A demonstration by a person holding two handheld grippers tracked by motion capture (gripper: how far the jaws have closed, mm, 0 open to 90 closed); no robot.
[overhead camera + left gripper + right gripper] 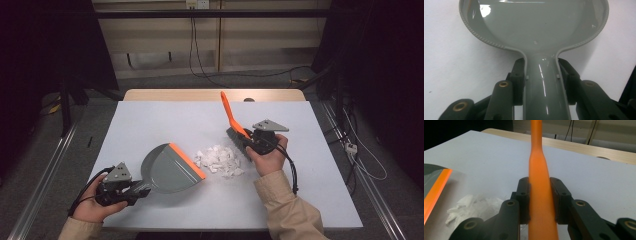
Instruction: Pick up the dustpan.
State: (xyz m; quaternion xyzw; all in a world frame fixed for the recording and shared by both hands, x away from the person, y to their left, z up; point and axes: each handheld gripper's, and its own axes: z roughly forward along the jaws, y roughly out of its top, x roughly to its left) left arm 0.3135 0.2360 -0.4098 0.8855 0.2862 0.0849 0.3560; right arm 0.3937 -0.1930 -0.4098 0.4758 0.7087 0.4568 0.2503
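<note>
A grey dustpan (167, 170) with an orange front lip lies on the white table (150, 120), its lip beside a pile of white paper scraps (219, 160). My left gripper (142, 188) is shut on the dustpan's handle (545, 85), both black jaws pressed against its sides. To the right of the pile, my right gripper (247, 140) is shut on the orange handle (540, 185) of a small brush (234, 134). The brush's dark bristles rest near the scraps and its handle points up and away. The scraps (474, 207) lie left of the right jaws.
A wooden table edge (210, 94) runs along the far side. Cables (360, 160) trail over the floor at the right. A dark stand leg (65, 107) rises at the far left. Bare white tabletop spreads across the far half and the front right.
</note>
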